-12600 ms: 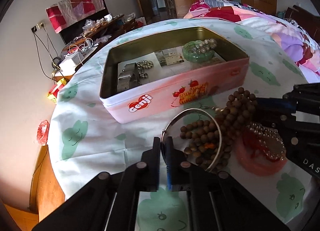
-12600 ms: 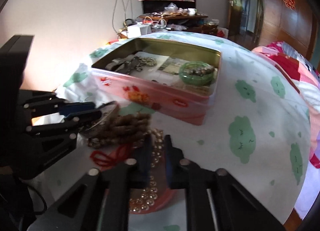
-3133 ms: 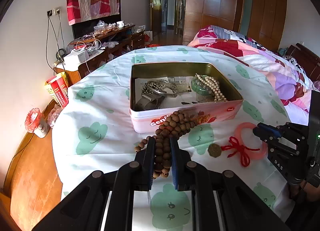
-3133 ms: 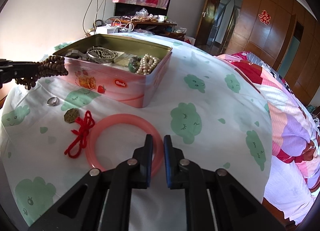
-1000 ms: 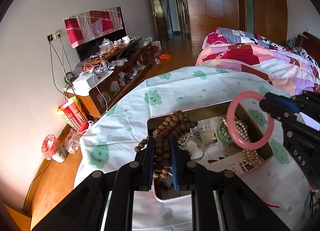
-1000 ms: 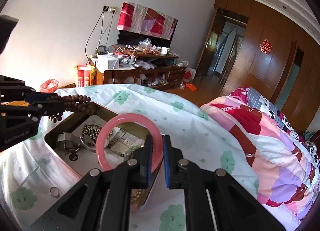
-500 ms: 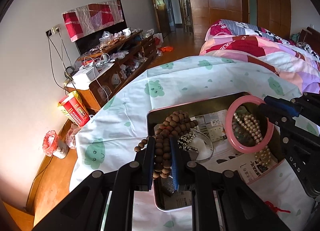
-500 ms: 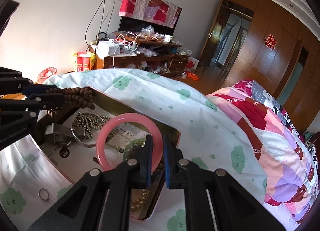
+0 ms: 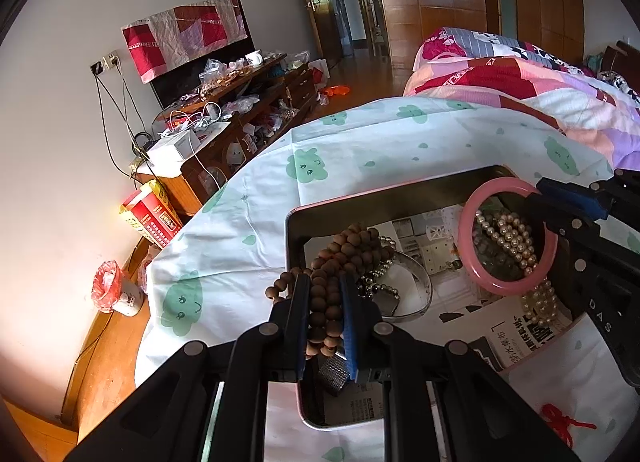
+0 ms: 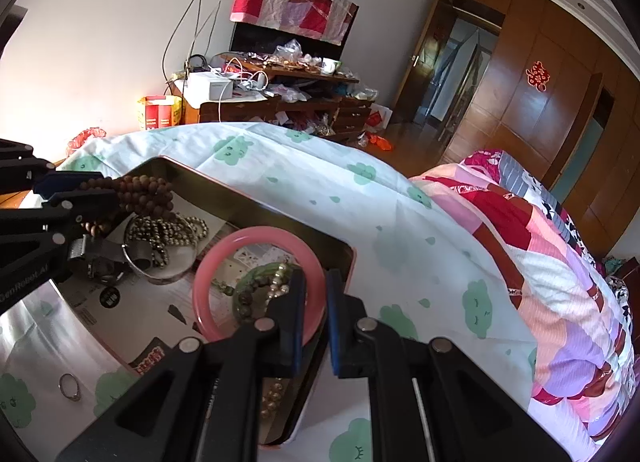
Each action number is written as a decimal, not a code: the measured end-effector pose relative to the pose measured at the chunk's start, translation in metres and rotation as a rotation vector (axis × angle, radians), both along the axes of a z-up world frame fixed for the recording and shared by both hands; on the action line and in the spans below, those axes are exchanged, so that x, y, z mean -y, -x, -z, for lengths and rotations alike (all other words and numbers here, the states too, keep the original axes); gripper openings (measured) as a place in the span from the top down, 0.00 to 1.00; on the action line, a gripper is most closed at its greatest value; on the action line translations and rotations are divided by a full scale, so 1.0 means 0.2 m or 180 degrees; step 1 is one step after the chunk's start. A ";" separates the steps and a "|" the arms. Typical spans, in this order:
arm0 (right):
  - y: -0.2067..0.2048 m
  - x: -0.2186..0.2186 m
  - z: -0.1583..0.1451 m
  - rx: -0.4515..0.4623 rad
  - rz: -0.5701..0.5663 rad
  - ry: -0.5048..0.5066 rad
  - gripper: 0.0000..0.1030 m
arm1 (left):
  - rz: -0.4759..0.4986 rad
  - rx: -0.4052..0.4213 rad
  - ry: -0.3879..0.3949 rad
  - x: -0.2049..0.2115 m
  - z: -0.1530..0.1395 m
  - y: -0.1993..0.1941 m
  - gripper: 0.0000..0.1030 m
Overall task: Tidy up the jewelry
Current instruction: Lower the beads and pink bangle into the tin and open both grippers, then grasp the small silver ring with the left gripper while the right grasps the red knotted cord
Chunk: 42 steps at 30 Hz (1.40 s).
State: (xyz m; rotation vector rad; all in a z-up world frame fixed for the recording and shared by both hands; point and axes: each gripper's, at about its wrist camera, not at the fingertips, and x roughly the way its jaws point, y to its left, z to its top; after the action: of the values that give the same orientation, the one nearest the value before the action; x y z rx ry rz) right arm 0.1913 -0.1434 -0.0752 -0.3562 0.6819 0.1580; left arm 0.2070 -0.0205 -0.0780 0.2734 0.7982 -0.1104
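Both claws are holding jewelry over the open pink metal tin [image 9: 294, 229].

The left gripper [image 9: 325, 314] is pinching a brown wooden bead strand [image 9: 340, 254], jaws barely apart, above the tin's 9 o'clock end. The right gripper [image 10: 314, 312] is clamping a pink round bangle [image 10: 224, 262] edgewise, jaws nearly closed, toward 3 o'clock. The bangle is partly hiding a pearl string [image 9: 508, 238]; gripper bodies are cutting off the tin's near edge. A small ring [image 10: 70, 386] is lying outside on the cloud-print cloth [image 10: 304, 169].

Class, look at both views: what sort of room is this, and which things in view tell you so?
Most likely a home bedroom. A bed with a patchwork quilt stands beside the cloth-covered table, wooden wardrobe doors line the far wall, and a cluttered low cabinet sits below a covered television.
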 end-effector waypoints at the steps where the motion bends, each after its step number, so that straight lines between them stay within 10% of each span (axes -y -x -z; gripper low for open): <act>1: 0.00 0.00 0.00 -0.0006 0.0002 -0.0002 0.88 | 0.0005 -0.0002 -0.0003 0.01 0.00 0.00 0.86; 7: 0.00 0.02 0.00 -0.0033 0.0007 -0.0082 0.86 | 0.0001 -0.0001 -0.0084 0.03 0.01 0.02 0.79; 11: 0.02 0.04 -0.01 -0.0020 0.0041 -0.0142 0.52 | -0.0114 0.0142 -0.0124 0.01 -0.02 0.07 0.38; 42: 0.55 0.05 0.08 -0.0383 -0.0166 -0.0569 0.49 | -0.0446 -0.0087 0.0011 -0.12 0.15 0.60 0.37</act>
State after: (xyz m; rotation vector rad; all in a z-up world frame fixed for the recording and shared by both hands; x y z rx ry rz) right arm 0.0806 -0.1537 -0.0910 -0.1939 0.7715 0.2899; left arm 0.0865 0.0031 -0.1076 0.2125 0.8419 0.0163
